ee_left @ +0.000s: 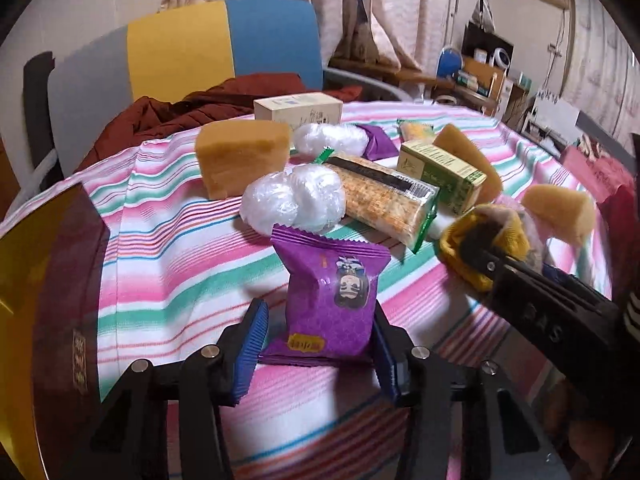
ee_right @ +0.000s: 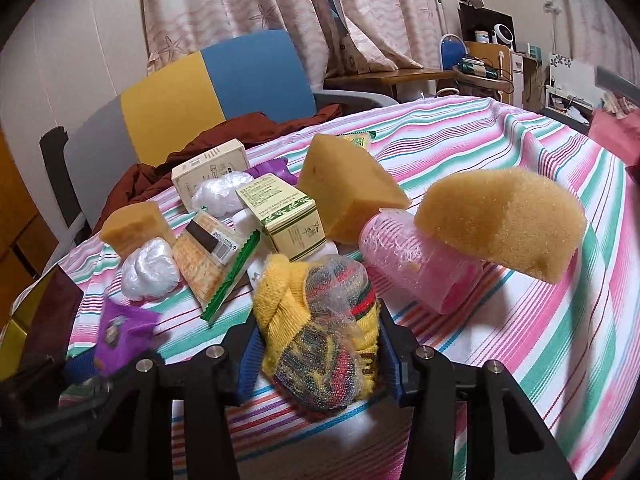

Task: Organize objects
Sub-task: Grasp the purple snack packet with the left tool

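A purple snack packet (ee_left: 334,292) stands between the blue pads of my left gripper (ee_left: 318,320), which is shut on its lower sides, just above the striped tablecloth (ee_left: 180,280). In the right wrist view the same packet (ee_right: 120,332) is a blur at lower left. My right gripper (ee_right: 320,332) is shut on a bundle of yellow knitted cloth and multicoloured mesh wrapped in clear film (ee_right: 324,328). The left wrist view shows that gripper (ee_left: 476,252) at the right, holding the yellow bundle (ee_left: 484,240) over the cloth.
Behind the packet lie clear plastic wads (ee_left: 294,200), a cracker pack (ee_left: 388,200), a green box (ee_left: 440,172), sponge blocks (ee_left: 240,160) (ee_right: 504,220), a beige box (ee_left: 298,106) and a pink ribbed tube (ee_right: 416,264). A gold and maroon box (ee_left: 44,300) stands left. A chair (ee_left: 224,44) holds a dark red garment.
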